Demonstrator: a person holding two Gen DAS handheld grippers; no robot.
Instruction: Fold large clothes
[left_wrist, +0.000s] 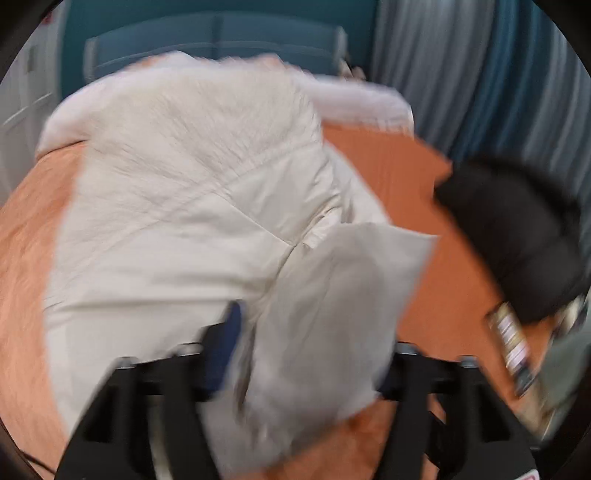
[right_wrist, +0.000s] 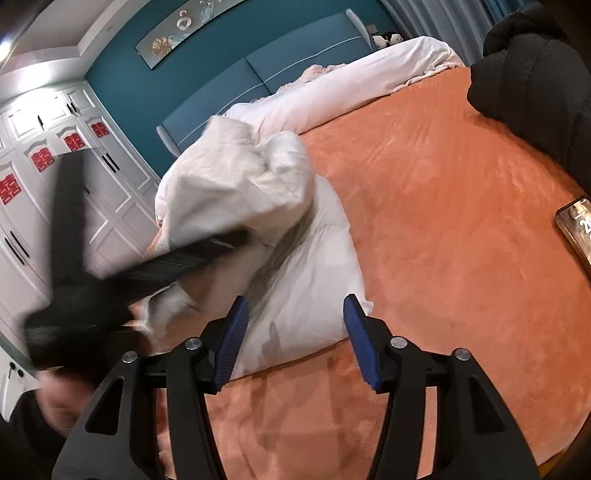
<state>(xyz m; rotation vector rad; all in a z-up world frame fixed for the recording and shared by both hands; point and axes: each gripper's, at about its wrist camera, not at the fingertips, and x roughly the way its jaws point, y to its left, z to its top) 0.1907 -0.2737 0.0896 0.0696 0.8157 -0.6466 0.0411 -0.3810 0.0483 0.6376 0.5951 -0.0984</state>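
Observation:
A cream padded jacket (left_wrist: 192, 206) lies bunched on the orange bedspread (left_wrist: 436, 258). In the blurred left wrist view, a flap of its cloth (left_wrist: 332, 295) hangs between the wide-apart jaws of my left gripper (left_wrist: 310, 354). One blue pad (left_wrist: 225, 350) shows and the other is hidden behind the flap. In the right wrist view the jacket (right_wrist: 295, 280) is a folded heap. My right gripper (right_wrist: 299, 339) stands open just before its near corner, gripping nothing. A blurred black finger (right_wrist: 177, 258) of the left gripper reaches into the heap from the left.
A black garment (right_wrist: 535, 74) lies at the bed's far right. A phone (right_wrist: 576, 225) rests on the bedspread (right_wrist: 443, 221) at the right edge. White bedding (right_wrist: 351, 81) is piled against the teal headboard (right_wrist: 258, 74). White wardrobes (right_wrist: 55, 166) stand to the left.

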